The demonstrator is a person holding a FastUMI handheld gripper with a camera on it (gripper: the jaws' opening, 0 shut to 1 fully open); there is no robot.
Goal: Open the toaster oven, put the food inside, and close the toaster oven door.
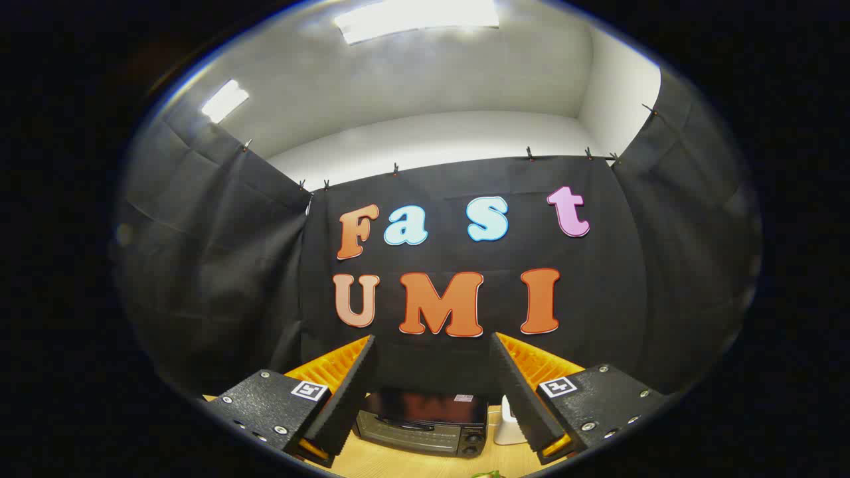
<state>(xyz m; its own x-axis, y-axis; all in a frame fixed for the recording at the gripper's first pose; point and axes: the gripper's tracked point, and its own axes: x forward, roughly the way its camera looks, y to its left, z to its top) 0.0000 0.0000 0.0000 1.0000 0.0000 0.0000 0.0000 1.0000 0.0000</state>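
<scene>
Jaws spread wide, gripping nothing, gripper (433, 345) raised and aimed at the black cloth wall (219, 265). Between and below the two fingers (348, 392), farther off: toaster oven (425, 425), door shut, knobs (473, 443) down its right side, standing on the wooden counter (398, 461). Just right of the oven, a small white object (510, 428), partly hidden behind the right finger. At the counter's near edge, a sliver of something green (488, 474), too cut off to identify.

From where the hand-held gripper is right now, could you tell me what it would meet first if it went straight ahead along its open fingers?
Probably the booth's black cloth wall. The hand-held gripper is open and empty, aimed above the toaster oven, whose door looks closed, low between the fingers on the wooden table. Depth is unclear.
</scene>
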